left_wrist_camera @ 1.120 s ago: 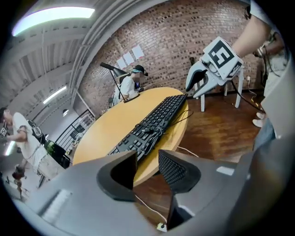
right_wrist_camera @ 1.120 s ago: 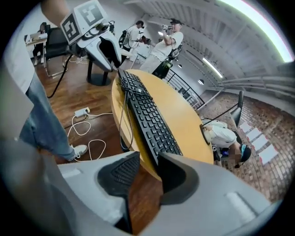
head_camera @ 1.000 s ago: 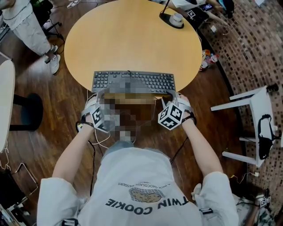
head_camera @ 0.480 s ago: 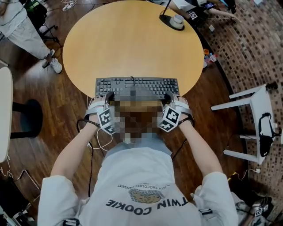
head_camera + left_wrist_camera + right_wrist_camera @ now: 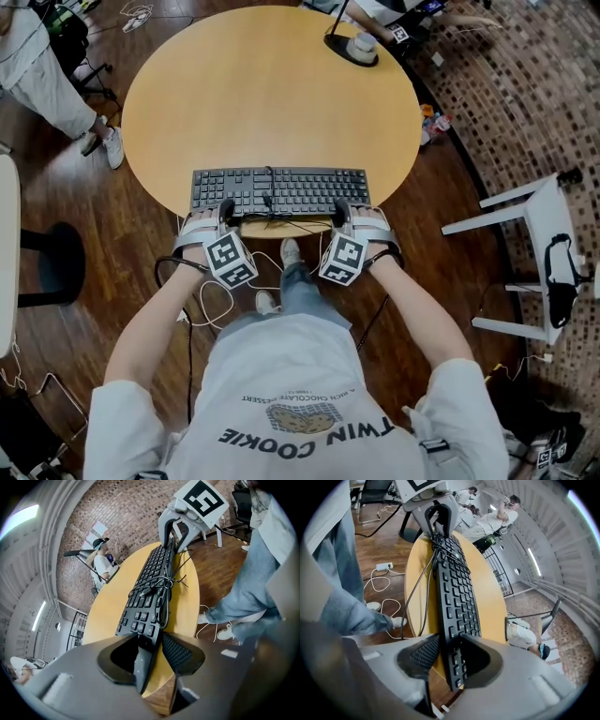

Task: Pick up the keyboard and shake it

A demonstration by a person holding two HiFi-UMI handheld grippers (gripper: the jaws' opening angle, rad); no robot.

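The left tongs and right tongs have just closed, pinching the keyboard; the shirt reads "TWIN COOKIE".

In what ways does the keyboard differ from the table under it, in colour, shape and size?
Colour: the keyboard is black, while the table is light yellowish wood.
Shape: the keyboard is a long, narrow rectangle, while the table is round.
Size: the keyboard is much smaller and takes up only a strip along the table's near edge; most of the table stays bare.
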